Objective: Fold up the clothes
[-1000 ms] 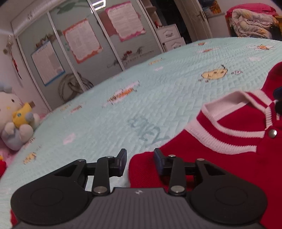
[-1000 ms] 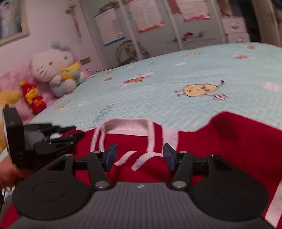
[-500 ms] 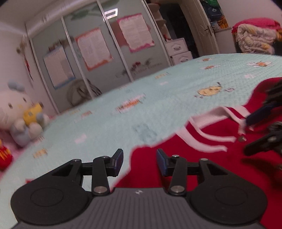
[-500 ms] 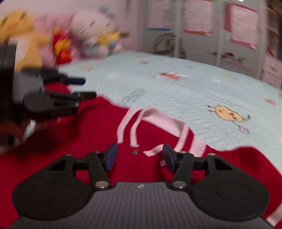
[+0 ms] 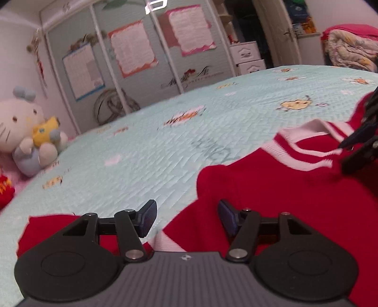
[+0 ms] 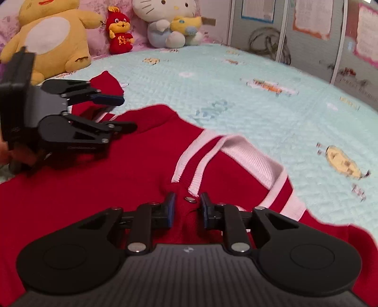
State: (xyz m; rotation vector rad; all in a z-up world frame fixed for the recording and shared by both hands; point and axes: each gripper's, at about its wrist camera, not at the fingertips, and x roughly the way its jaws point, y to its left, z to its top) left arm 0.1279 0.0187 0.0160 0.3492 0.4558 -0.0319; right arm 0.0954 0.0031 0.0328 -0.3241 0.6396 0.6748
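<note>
A red knit cardigan [image 6: 118, 179] with a white-striped collar [image 6: 248, 153] lay spread across a pale green quilted bedspread [image 6: 236, 89], filling the lower half of the right wrist view and running from 3 o'clock down to 6 o'clock in the left wrist view. The right gripper [image 6: 187, 206] sat low at 6 o'clock over the garment's front placket just below the collar, its jaws having just been closing to a narrow gap; a fold of red knit with a metal snap button [image 6: 189, 199] stood between the pads, which looked close against the cloth, though a firm pinch could not be confirmed. The left gripper [image 5: 186, 217] had just been opening and stood wide, with the edge of the cardigan [image 5: 271, 189] lying below and between its pads, untouched by either. Seen from the right wrist camera, the left gripper [image 6: 120, 113] hovered at 9 o'clock above the shoulder of the garment, a hand [image 6: 3, 151] barely visible behind it. Plush toys lined the far edge of the bed: a yellow bear [image 6: 49, 40], a small red doll [image 6: 119, 30] and a white cat plush [image 6: 170, 21]. Wardrobe doors [image 5: 132, 61] bearing posters stood at 12 o'clock in the left view.
</note>
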